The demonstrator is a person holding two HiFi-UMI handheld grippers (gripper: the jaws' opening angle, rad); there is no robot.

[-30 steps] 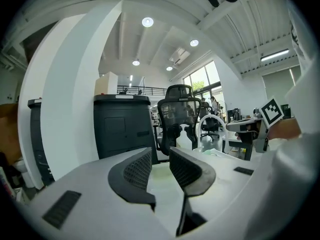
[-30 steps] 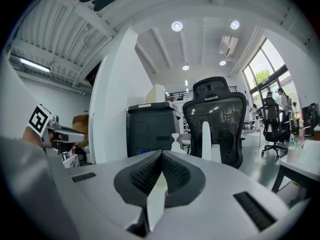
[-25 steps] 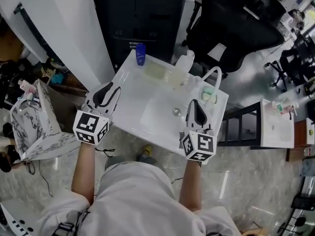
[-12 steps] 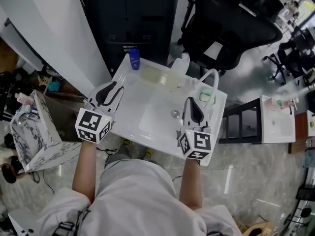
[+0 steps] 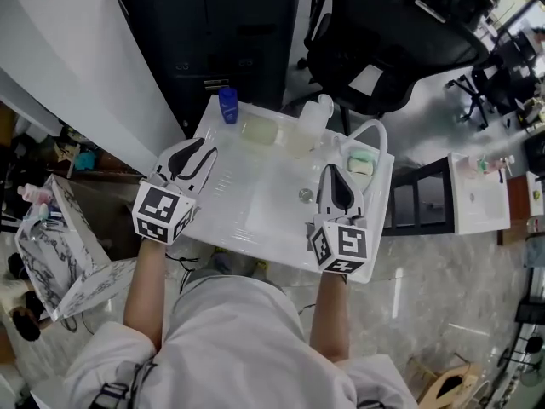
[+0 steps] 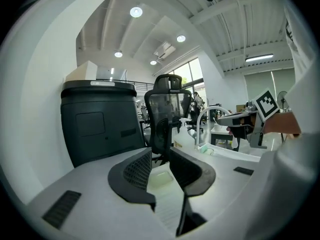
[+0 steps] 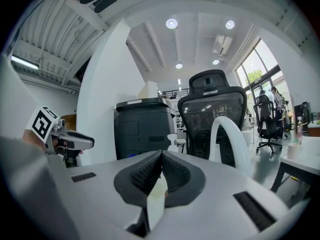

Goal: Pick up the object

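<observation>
At the sink [image 5: 255, 196], left gripper [image 5: 204, 148] jaws parted; right gripper [image 5: 334, 169] clenched empty; blue bottle [image 5: 228, 106] upright

Green soap bar [image 5: 362, 162] (lying flat)

**White washbasin top seen from above**

A white washbasin top [image 5: 223, 196] has a shallow rectangular basin [image 5: 271, 210] sunk into it, with a round metal drain [image 5: 305, 195] near the right side. Along the far edge, from left to right, stand a small blue bottle [image 5: 227, 106], a pale yellowish pad [image 5: 258, 130] lying flat, and a clear pump bottle [image 5: 312, 118]. At the far right corner a white arched faucet [image 5: 381, 135] curves over a green bar [image 5: 361, 164].
</observation>
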